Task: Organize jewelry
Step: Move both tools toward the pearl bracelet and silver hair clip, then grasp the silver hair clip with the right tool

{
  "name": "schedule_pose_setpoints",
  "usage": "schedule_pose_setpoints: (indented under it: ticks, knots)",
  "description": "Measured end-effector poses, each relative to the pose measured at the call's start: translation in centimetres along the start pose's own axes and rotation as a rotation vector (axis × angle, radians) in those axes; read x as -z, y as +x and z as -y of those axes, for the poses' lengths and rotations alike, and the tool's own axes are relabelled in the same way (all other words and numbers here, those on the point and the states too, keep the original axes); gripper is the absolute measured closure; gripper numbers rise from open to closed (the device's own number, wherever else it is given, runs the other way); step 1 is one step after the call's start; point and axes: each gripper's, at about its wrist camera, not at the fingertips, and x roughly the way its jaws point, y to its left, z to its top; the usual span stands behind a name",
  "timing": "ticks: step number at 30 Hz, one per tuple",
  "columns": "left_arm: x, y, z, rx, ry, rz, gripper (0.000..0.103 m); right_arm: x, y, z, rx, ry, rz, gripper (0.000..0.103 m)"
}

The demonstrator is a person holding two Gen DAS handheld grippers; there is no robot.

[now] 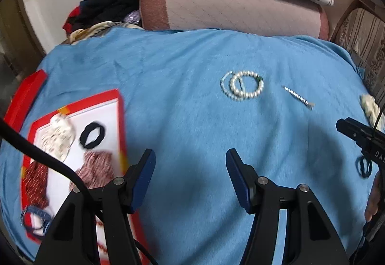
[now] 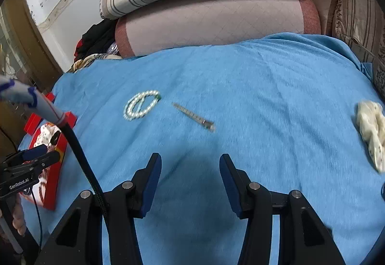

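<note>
Left hand-held gripper (image 1: 190,164): jaws parted, nothing held between the blue pads, pointed steeply downward. Right hand-held gripper (image 2: 190,168): jaws likewise parted and empty, angled downward. Fingers of the right hand (image 1: 373,197) are seen at the right edge, wrapped around its handle.

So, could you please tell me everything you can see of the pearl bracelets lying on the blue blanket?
The pearl bracelets are a few loops of small, glossy white beads, strung like pearls, lying flat and overlapping in a little pile. One loop looks finer and paler than the others, and a small green bit shows at one edge. They rest directly on the blue blanket, near the thin silver hair clip but apart from it. Nothing else touches them; motion blur hides finer detail.
</note>
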Motion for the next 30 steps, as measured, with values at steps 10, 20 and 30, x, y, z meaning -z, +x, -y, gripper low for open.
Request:
schedule_pose_setpoints:
  ticks: [10, 20, 30]
  knots:
    - [-4.6, 5.9, 1.2, 0.04, 0.022, -0.018, 0.043, -2.8, 4.8, 0.5, -0.027, -0.042, -0.045, 0.049]
    - [-6.3, 8.0, 2.2, 0.191, -0.014, -0.019, 0.043, -3.7, 9.4, -0.3, 0.029, -0.107, -0.114, 0.081]
    - [-9.2, 10.6, 10.6, 0.388, 0.146, -0.048, 0.043, -2.0, 5.4, 6.2, 0.056, 0.066, -0.119, 0.093]
